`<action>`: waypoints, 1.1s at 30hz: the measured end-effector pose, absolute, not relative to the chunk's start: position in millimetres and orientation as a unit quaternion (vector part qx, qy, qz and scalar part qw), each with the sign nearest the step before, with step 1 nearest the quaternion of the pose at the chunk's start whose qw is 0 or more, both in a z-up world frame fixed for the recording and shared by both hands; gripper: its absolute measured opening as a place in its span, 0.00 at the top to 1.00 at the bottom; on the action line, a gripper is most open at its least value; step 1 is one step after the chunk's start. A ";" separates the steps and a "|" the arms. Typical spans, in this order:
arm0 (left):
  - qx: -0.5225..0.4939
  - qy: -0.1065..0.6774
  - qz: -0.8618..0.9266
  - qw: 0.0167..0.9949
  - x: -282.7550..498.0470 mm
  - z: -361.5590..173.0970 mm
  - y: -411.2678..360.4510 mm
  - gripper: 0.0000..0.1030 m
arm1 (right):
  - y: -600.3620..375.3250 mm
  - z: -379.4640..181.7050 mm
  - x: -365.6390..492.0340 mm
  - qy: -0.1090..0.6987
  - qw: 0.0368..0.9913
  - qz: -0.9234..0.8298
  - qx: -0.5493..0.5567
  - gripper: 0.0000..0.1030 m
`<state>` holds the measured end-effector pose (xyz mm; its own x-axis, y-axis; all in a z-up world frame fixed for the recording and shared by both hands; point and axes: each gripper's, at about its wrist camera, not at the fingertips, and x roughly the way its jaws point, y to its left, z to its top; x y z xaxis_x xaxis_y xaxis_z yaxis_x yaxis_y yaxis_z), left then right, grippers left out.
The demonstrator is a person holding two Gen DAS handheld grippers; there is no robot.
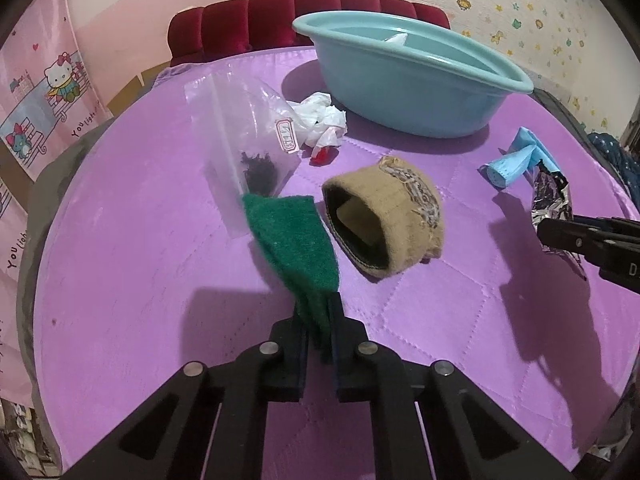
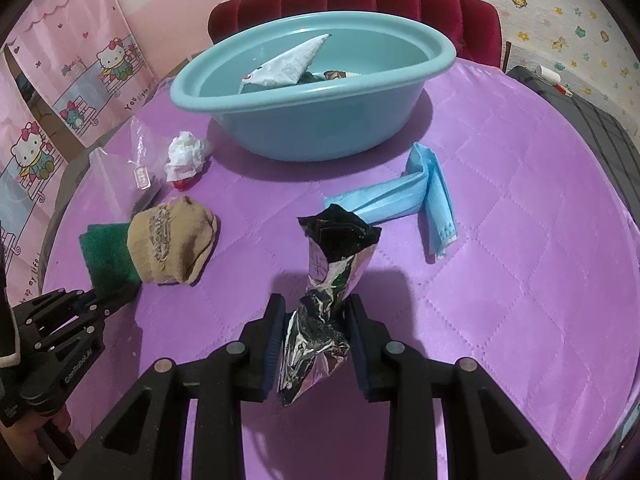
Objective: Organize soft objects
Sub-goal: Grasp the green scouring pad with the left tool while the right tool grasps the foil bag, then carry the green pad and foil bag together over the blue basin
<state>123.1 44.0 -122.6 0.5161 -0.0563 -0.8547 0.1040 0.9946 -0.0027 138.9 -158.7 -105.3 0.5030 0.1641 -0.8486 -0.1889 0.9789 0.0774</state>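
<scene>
My left gripper (image 1: 318, 312) is shut on the near end of a green scouring cloth (image 1: 292, 240), which slants up and to the left over the purple quilted cover. A tan knitted sock (image 1: 388, 216) lies just right of the cloth. In the right wrist view, my right gripper (image 2: 316, 312) is shut on a crumpled silver foil bag (image 2: 332, 272) that stands up between its fingers. A folded blue face mask (image 2: 420, 196) lies beyond the foil bag. The light blue basin (image 2: 312, 128) stands at the back with a white wrapper (image 2: 288, 66) inside.
A clear plastic bag (image 1: 244, 136) with dark bits and a crumpled white plastic wad (image 1: 320, 116) lie left of the basin (image 1: 400, 92). The round table's purple cover (image 2: 520, 240) ends near a red chair back (image 2: 360, 0). A person's hand holds the left gripper (image 2: 116, 296).
</scene>
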 end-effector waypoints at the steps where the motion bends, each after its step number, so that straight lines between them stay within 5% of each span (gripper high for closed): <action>1: 0.025 0.490 -0.046 0.870 122.5 -121.3 43.1 0.92 | -158.9 -104.1 138.5 0.489 0.866 0.104 -0.012 0.68; 33: 0.020 0.481 -0.086 0.872 105.7 -48.1 14.6 0.92 | -157.6 -42.6 122.0 0.491 0.866 0.083 -0.047 0.68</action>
